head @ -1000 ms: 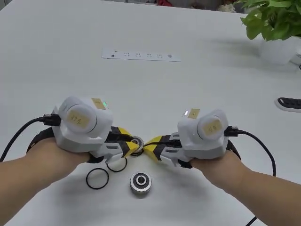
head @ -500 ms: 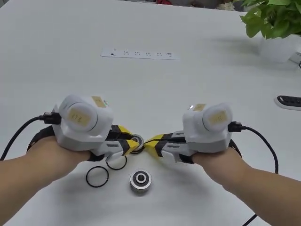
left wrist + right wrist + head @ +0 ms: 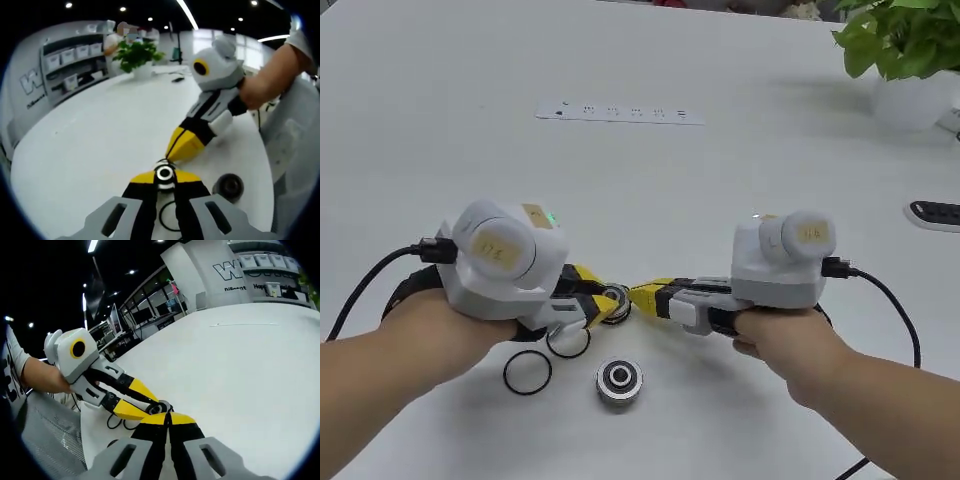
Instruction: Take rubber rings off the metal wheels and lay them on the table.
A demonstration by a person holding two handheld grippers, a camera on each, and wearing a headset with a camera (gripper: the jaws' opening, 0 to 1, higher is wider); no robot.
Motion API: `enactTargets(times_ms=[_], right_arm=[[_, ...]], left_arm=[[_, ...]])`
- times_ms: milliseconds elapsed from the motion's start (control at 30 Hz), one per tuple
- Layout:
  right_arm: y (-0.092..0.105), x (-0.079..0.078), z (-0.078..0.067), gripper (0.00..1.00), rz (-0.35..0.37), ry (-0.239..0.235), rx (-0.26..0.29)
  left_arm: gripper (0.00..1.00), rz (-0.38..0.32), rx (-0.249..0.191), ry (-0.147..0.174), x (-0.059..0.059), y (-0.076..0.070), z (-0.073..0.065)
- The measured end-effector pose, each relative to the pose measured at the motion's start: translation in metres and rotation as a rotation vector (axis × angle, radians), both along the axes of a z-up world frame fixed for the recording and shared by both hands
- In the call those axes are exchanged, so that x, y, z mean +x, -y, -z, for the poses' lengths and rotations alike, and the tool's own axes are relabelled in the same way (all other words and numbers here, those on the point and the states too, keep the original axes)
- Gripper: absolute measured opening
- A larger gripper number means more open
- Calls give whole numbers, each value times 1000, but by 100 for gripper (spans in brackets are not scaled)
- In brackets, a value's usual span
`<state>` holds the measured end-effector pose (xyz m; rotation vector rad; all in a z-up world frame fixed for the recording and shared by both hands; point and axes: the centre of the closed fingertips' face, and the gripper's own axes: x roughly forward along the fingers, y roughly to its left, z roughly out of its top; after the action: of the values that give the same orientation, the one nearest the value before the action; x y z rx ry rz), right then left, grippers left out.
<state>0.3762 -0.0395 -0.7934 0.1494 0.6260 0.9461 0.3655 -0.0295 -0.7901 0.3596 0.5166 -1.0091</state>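
Note:
My left gripper is shut on a small metal wheel, held just above the table; the wheel sits between its yellow tips. My right gripper comes in from the right, jaws shut, tips touching that wheel's rim. Whether a rubber ring is pinched there, I cannot tell. Two black rubber rings lie flat below the left gripper. A second metal wheel lies on the table in front of both grippers, also seen in the left gripper view.
A white power strip lies at the far middle of the white table. A potted plant stands at the back right, with a black device at the right edge. Black cables trail from both grippers.
My right gripper has rolled about its own axis, so its body now stands upright, and it has drawn slightly to the right. The left gripper and wheel have stayed put.

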Motion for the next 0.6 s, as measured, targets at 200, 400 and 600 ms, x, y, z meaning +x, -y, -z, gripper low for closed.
enactTargets(times_ms=[200, 400, 600], right_arm=[[-2, -1, -2, 0, -11, 5, -2], [-3, -3, -2, 0, -14, -1, 6], [-5, -4, -3, 0, -18, -6, 10]], left_arm=[[12, -1, 8, 2, 0, 0, 0], [12, -1, 13, 5, 0, 0, 0], [12, -1, 15, 5, 1, -1, 1]])
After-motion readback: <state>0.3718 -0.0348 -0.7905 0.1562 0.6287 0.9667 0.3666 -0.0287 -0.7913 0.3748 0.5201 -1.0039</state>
